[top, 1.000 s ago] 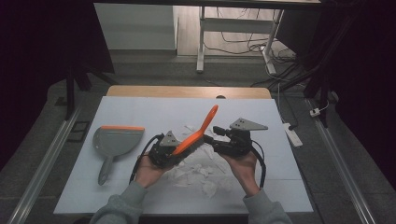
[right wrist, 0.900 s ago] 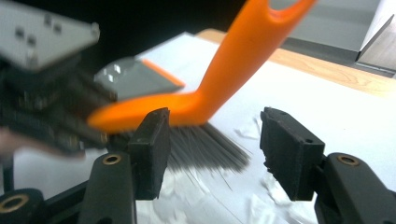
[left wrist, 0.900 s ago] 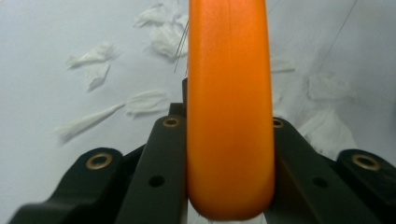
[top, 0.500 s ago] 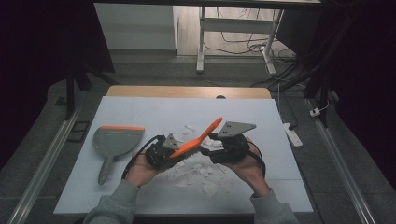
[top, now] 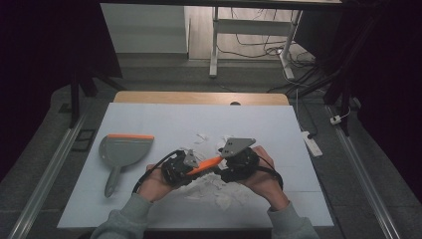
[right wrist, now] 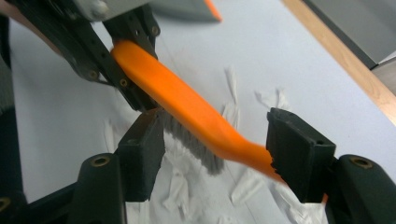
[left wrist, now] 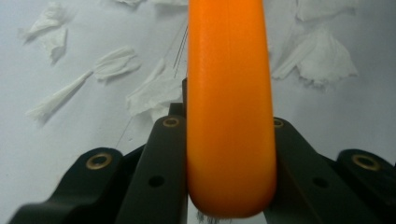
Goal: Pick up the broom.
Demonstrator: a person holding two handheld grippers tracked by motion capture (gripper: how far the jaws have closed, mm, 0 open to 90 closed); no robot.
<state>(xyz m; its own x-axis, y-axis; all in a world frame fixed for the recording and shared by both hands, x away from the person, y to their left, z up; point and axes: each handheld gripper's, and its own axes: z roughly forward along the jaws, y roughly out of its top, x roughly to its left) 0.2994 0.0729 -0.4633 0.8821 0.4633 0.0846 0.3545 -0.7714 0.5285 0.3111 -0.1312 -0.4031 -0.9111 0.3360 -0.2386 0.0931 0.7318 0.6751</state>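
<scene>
An orange brush (top: 206,164) with grey bristles (right wrist: 191,140) lies almost level above a heap of torn white paper scraps (top: 214,191). My left gripper (top: 180,168) is shut on one end of the brush (left wrist: 229,93), with its jaws pressed against both sides. My right gripper (top: 233,163) is open. Its two jaws straddle the other part of the brush (right wrist: 187,105), and the left one is close to the bristles. In the right gripper view the left gripper (right wrist: 116,42) holds the brush at the upper left.
A grey dustpan (top: 122,149) with an orange lip lies on the white tabletop (top: 149,119) to the left of my hands. More paper scraps (left wrist: 322,65) are scattered around. A white power strip (top: 312,144) lies off the table's right edge.
The brush has tipped down from pointing steeply up-right to nearly flat over the scraps. Both hands have dropped and come closer together, and the right gripper's jaws now straddle the brush.
</scene>
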